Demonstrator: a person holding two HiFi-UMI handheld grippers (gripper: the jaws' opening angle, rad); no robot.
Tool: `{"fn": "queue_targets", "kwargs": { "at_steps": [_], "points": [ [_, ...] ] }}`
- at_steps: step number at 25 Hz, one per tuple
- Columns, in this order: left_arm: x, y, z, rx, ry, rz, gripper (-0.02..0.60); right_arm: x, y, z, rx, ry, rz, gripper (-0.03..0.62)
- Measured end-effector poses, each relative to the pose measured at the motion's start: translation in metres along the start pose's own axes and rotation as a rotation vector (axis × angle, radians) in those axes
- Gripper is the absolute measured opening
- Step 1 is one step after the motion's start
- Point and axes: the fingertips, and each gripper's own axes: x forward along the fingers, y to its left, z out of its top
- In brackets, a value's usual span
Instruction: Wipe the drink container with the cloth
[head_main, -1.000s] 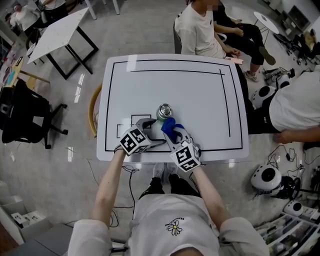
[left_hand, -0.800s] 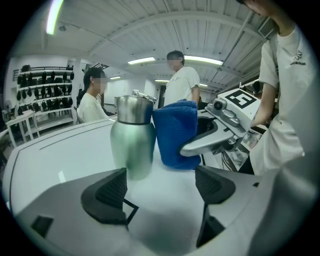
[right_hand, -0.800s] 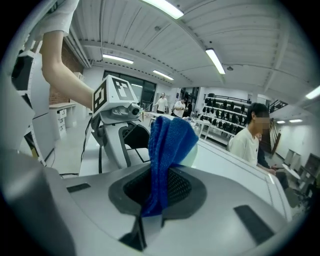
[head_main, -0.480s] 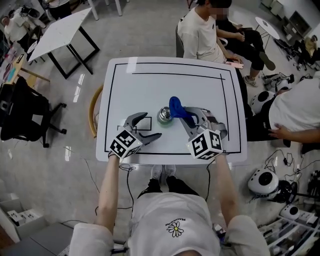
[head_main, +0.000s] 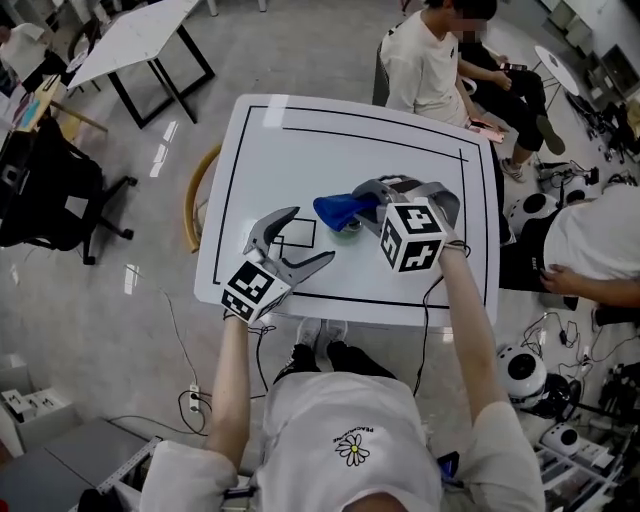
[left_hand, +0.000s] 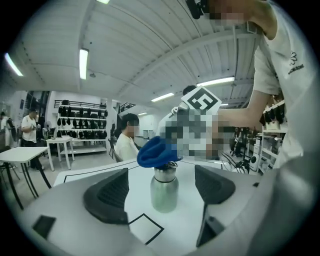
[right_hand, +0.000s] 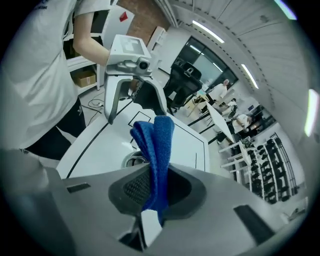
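Note:
A steel drink bottle (left_hand: 164, 189) stands upright on the white table (head_main: 270, 160), straight ahead of my left gripper (left_hand: 161, 186). That gripper is open and held short of the bottle, empty, with its pads (left_hand: 107, 196) wide apart. My right gripper (right_hand: 157, 187) is shut on a folded blue cloth (right_hand: 156, 147). The cloth (left_hand: 156, 151) rests on the bottle's cap. In the head view the cloth (head_main: 338, 208) covers most of the bottle (head_main: 350, 227), the right gripper (head_main: 378, 198) reaches in from the right, and the left gripper (head_main: 305, 238) sits near the front left.
A black border line and a small marked square (head_main: 296, 234) are drawn on the table. Two people (head_main: 430, 70) sit just past its far right corner, another (head_main: 595, 235) at the right. A black chair (head_main: 45, 190) stands on the left, with cables and white devices (head_main: 525, 375) on the floor to the right.
My right gripper has lifted the cloth, swung out right and brought it onto the bottle's top. My left gripper has drawn back from the bottle toward the front left.

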Motion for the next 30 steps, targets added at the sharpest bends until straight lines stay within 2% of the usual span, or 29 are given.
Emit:
{"fn": "queue_targets", "kwargs": {
  "at_steps": [6, 12, 17, 23, 30],
  "points": [
    [-0.019, 0.011, 0.005, -0.011, -0.04, 0.053, 0.411, 0.003, 0.004, 0.004, -0.028, 0.029, 0.031, 0.043],
    [-0.026, 0.013, 0.009, -0.008, -0.054, 0.061, 0.411, -0.006, 0.016, 0.008, -0.05, 0.052, 0.053, 0.043],
    [-0.027, 0.007, 0.019, 0.017, -0.075, 0.062, 0.411, -0.012, 0.024, 0.011, -0.078, 0.062, -0.004, 0.043],
    [-0.024, -0.002, 0.027, 0.033, -0.086, 0.031, 0.411, -0.017, 0.024, 0.008, -0.06, 0.074, -0.069, 0.043],
    [-0.022, -0.009, 0.031, 0.037, -0.092, 0.012, 0.411, -0.021, 0.037, 0.008, -0.052, 0.087, -0.063, 0.043]
  ]
}}
